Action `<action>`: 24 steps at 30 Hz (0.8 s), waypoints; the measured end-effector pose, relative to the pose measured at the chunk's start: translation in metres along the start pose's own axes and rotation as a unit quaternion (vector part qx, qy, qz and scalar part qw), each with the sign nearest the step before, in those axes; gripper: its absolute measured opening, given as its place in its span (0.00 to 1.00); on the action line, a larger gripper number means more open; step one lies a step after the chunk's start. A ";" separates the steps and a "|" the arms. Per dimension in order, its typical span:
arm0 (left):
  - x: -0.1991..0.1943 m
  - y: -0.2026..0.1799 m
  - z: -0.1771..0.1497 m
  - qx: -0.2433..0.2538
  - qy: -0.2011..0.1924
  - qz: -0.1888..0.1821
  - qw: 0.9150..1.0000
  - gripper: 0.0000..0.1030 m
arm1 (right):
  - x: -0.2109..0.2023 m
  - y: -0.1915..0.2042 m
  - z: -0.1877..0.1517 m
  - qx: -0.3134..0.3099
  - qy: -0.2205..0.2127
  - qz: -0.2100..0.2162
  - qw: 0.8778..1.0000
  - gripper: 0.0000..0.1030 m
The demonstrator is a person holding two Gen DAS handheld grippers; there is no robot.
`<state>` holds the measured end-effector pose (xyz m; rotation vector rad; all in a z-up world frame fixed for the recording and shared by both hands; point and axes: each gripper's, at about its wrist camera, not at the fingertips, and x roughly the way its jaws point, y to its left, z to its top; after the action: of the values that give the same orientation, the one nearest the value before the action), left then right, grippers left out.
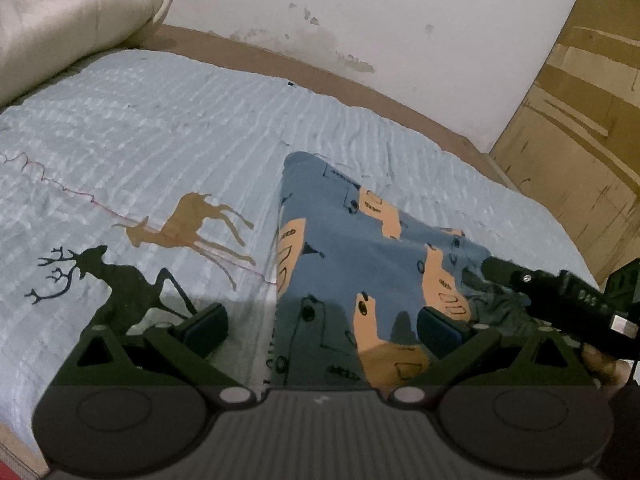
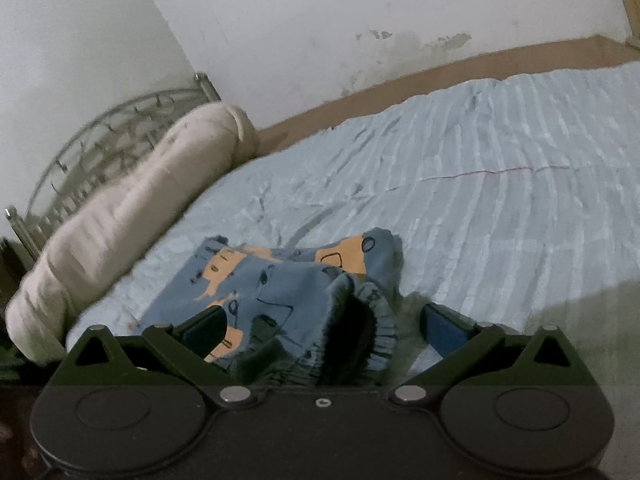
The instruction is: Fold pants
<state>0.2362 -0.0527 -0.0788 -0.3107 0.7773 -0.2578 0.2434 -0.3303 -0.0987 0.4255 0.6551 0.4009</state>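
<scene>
- Left gripper (image 1: 320, 326): spread wide over the pants (image 1: 360, 248), on the bedspread (image 1: 160, 128).
- Right gripper (image 2: 322, 326): spread, the waistband opening between its fingers.
- Only the right view shows the metal headboard (image 2: 100, 148).
- Beyond, bare bedspread reaches the wall (image 1: 380, 8).

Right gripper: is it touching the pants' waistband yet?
Cannot tell. In the right wrist view the right gripper has its jaws spread wide with the bunched waistband of the pants between them, but neither contact nor a clear gap shows plainly.
</scene>
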 end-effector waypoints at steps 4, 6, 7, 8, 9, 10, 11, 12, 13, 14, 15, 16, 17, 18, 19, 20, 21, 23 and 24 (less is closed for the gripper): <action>0.001 0.001 -0.001 0.006 0.001 0.004 1.000 0.99 | -0.008 -0.005 -0.004 0.021 -0.017 0.014 1.000 0.99; 0.002 0.001 -0.005 0.016 0.004 0.008 1.000 0.99 | -0.014 0.001 -0.003 0.011 -0.034 -0.019 0.999 0.99; 0.004 0.000 -0.006 0.027 0.008 0.013 1.000 0.99 | -0.016 0.006 -0.002 0.004 -0.040 -0.047 0.998 0.99; 0.006 -0.004 -0.009 0.043 0.011 0.020 0.999 0.99 | -0.017 0.012 0.000 -0.006 -0.046 -0.079 0.996 0.99; 0.006 -0.006 -0.011 0.057 0.011 0.027 0.998 0.99 | -0.017 0.019 0.003 -0.020 -0.050 -0.112 0.992 0.99; 0.006 -0.009 -0.013 0.068 0.010 0.033 0.997 0.99 | -0.014 0.024 0.006 -0.034 -0.048 -0.130 0.990 0.99; 0.006 -0.010 -0.014 0.071 0.008 0.036 0.997 0.99 | -0.010 0.028 0.009 -0.049 -0.044 -0.145 0.987 0.99; 0.006 -0.010 -0.015 0.069 0.008 0.036 0.997 0.99 | -0.004 0.032 0.013 -0.066 -0.036 -0.160 0.984 0.99; 0.006 -0.009 -0.015 0.066 0.008 0.034 0.997 0.99 | 0.004 0.036 0.015 -0.085 -0.024 -0.171 0.981 0.99; 0.006 -0.008 -0.014 0.065 0.010 0.031 0.997 0.99 | 0.013 0.038 0.017 -0.102 -0.008 -0.180 0.978 0.99; 0.006 -0.007 -0.013 0.064 0.011 0.029 0.997 0.99 | 0.022 0.039 0.018 -0.115 0.005 -0.198 0.973 0.99; 0.005 -0.006 -0.013 0.062 0.012 0.028 0.998 0.99 | 0.028 0.036 0.019 -0.121 0.010 -0.214 0.969 0.99; 0.004 -0.005 -0.012 0.061 0.012 0.026 0.998 0.99 | 0.032 0.032 0.020 -0.122 0.012 -0.224 0.967 0.99; 0.004 -0.005 -0.012 0.060 0.011 0.025 0.998 0.99 | 0.035 0.028 0.021 -0.117 0.011 -0.224 0.968 0.99; 0.002 -0.004 -0.012 0.059 0.010 0.023 0.998 0.99 | 0.035 0.026 0.022 -0.112 0.007 -0.224 0.968 0.99; 0.001 -0.004 -0.012 0.058 0.009 0.021 0.998 0.99 | 0.033 0.026 0.024 -0.110 -0.001 -0.229 0.967 0.99; 0.000 -0.003 -0.011 0.053 0.007 0.019 0.998 0.99 | 0.030 0.028 0.024 -0.109 -0.013 -0.234 0.966 0.99; -0.002 -0.001 -0.010 0.042 0.005 0.014 0.999 0.99 | 0.017 0.027 0.024 -0.093 -0.034 -0.216 0.971 0.99; -0.003 0.000 -0.009 0.035 0.004 0.011 0.999 0.99 | 0.010 0.025 0.023 -0.077 -0.037 -0.191 0.978 0.99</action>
<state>0.2276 -0.0531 -0.0827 -0.2345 0.7769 -0.2651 0.2607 -0.3104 -0.0751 0.1600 0.6125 0.0678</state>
